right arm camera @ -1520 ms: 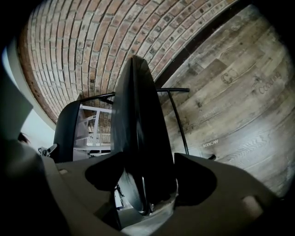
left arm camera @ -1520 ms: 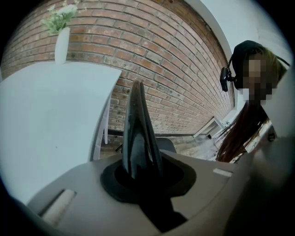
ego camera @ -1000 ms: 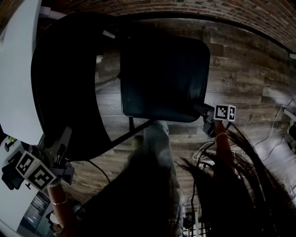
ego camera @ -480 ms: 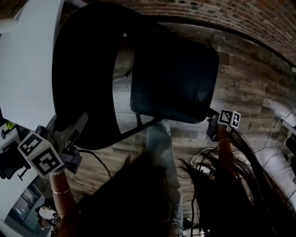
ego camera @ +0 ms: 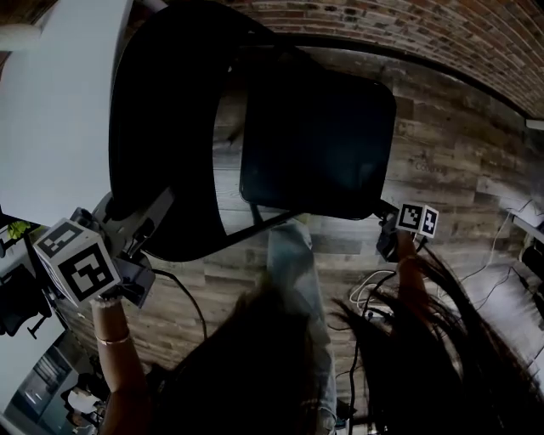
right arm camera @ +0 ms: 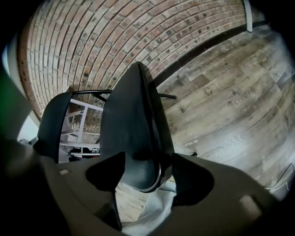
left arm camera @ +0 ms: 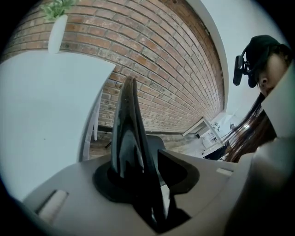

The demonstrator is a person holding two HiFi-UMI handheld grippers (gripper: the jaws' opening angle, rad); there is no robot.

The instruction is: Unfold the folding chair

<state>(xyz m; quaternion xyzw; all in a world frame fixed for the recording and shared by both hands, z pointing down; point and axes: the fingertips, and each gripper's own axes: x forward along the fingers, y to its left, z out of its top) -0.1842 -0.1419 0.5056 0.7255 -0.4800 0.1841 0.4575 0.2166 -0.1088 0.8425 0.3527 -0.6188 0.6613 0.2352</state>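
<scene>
The folding chair [ego camera: 255, 144] stands on the plank floor [ego camera: 450, 161] in front of the person. Its broad black backrest [ego camera: 161, 127] is to the left and its dark padded seat [ego camera: 319, 127] lies about level, so it looks opened out already. The left gripper [left arm camera: 146, 177] has just been letting go: its jaws have spread and the backrest's thin top edge stands loose between them. The right gripper [right arm camera: 148, 173] sits wide round the seat's near right corner and has just been closing a touch. As far as I can judge from this angle, it doesn't bite yet. I'd expect the chair to be stiff and fairly weighty, with a glossy backrest that would slip in a light pinch, so the backrest rim and the seat's front edge seem the sensible holds, away from the hinges. A white table [ego camera: 59, 110] crowds the backrest on the far left and the brick wall [ego camera: 408, 25] runs behind. The person's own leg [ego camera: 293, 263] is just under the seat's near edge, loose cables [ego camera: 374, 289] trail on the floor near the right, and hanging hair [ego camera: 442, 340] hides much of the near ground.
</scene>
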